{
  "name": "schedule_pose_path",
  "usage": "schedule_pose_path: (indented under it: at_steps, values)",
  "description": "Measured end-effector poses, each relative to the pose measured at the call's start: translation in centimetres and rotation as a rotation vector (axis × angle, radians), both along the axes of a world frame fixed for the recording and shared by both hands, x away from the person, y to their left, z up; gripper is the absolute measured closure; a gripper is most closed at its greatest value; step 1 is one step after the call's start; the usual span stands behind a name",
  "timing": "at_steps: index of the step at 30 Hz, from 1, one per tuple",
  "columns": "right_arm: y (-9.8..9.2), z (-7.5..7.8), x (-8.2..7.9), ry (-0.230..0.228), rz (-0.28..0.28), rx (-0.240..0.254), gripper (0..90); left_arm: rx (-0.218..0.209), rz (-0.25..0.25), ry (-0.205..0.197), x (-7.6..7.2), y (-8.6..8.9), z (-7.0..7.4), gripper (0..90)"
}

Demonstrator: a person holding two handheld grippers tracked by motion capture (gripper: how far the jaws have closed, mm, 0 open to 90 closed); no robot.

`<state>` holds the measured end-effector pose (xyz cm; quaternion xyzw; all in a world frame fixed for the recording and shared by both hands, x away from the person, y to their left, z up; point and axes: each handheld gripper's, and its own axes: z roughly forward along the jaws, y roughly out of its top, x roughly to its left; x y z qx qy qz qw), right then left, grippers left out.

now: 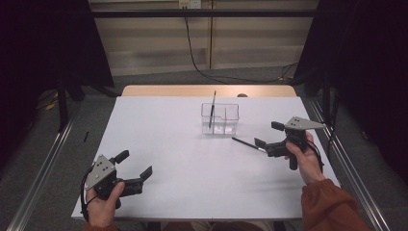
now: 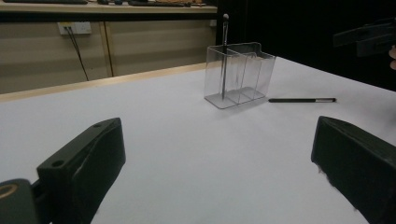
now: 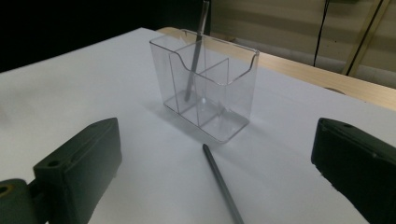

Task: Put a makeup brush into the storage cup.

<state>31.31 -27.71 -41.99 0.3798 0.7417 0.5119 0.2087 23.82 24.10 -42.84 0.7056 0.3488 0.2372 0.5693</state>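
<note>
A clear plastic organizer (image 1: pixel 220 119) (image 2: pixel 239 73) (image 3: pixel 205 88) with two compartments stands mid-table toward the back. One thin dark brush (image 1: pixel 212 109) (image 2: pixel 224 56) (image 3: pixel 196 53) stands upright in its left compartment. A second dark brush (image 1: pixel 248 144) (image 2: pixel 302 100) (image 3: pixel 223 186) lies flat on the white table just right of and in front of the organizer. My right gripper (image 1: pixel 265 134) (image 3: pixel 215 186) is open, its jaws on either side of the lying brush's near end, not touching it. My left gripper (image 1: pixel 133 163) (image 2: pixel 215 177) is open over the front left of the table with nothing between its jaws.
The white tabletop (image 1: pixel 183 159) has a wooden strip (image 1: pixel 207 90) along its far edge. Metal rails (image 1: pixel 43 163) run along both sides on the floor. A black cable (image 1: pixel 197 62) hangs down the back wall.
</note>
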Motion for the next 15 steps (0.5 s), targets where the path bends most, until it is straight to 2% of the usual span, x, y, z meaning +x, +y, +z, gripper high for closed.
schedule_pose_path:
  at_steps: [3,5,6,9,11,15]
  values:
    - [0.0,0.0,0.6,0.027,0.003,-0.038,1.0,0.001,-0.003,0.0,0.0,0.1,0.0,2.9]
    - [0.0,0.1,0.9,0.062,0.025,-0.073,1.3,-0.001,-0.006,-0.001,-0.1,0.1,0.0,2.9]
    - [0.0,0.1,1.0,0.062,0.025,-0.086,1.1,0.0,-0.005,-0.001,-0.1,0.1,0.0,2.9]
    - [0.1,0.0,1.4,0.099,0.052,-0.099,1.2,0.002,-0.007,0.001,0.0,0.1,0.0,2.9]
    - [0.0,-0.3,1.6,0.132,0.075,-0.127,1.6,0.002,-0.008,0.001,0.0,0.1,0.0,2.9]
    - [0.1,-0.5,2.0,0.153,0.087,-0.177,2.7,0.003,-0.006,0.002,0.0,0.1,0.0,2.9]
